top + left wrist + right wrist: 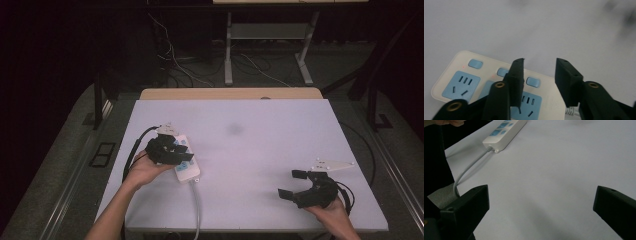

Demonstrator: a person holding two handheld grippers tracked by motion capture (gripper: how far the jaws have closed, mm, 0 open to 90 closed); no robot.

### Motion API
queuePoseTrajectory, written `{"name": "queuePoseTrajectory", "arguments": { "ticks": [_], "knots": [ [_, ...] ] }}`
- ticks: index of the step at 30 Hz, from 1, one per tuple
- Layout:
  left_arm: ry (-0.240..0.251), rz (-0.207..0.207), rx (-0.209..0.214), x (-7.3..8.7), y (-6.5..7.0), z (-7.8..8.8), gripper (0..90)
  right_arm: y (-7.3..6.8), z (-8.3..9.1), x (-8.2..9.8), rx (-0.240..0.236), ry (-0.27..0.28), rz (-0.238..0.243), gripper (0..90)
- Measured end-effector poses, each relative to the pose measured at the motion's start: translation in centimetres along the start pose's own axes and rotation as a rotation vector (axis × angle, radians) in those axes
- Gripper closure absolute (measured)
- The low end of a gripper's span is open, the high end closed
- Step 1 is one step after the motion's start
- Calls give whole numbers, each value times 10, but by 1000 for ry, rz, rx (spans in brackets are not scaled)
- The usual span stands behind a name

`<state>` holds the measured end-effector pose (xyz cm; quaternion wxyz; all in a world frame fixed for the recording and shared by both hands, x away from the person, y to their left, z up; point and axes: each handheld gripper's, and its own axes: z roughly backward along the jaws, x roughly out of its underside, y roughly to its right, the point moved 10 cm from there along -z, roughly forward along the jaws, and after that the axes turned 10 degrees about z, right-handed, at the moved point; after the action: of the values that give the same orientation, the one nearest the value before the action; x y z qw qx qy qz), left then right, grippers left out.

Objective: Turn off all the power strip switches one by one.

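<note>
Left gripper (176,149) over a power strip (188,170) at the table's (260,150) left side.
The strip's middle is hidden in the high view (sockets are plain in the left gripper view); the jaws straddle its far edge, contact unclear. The right gripper (294,184) is held wide apart, empty, well away; the strip's cable (467,168) trails off the near edge.

Two black hand-held grippers (172,150) (296,185), brass-ringed screw holes, grey three-cornered plates, trailing black cables
</note>
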<state>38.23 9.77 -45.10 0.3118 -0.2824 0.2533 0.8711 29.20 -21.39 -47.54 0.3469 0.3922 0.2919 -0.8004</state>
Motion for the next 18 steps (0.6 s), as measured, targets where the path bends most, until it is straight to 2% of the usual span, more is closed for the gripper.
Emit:
{"name": "queuePoseTrajectory", "arguments": {
  "ticks": [6,10,18],
  "knots": [
    [-27,6,20,2,-6,-7,791,0,0,0,0,-2,-1,3],
    [-45,16,29,4,-8,-12,883,0,0,0,1,0,-1,3],
    [-93,-2,34,10,-8,-23,891,1,0,1,1,-1,-1,3]
  ]
}}
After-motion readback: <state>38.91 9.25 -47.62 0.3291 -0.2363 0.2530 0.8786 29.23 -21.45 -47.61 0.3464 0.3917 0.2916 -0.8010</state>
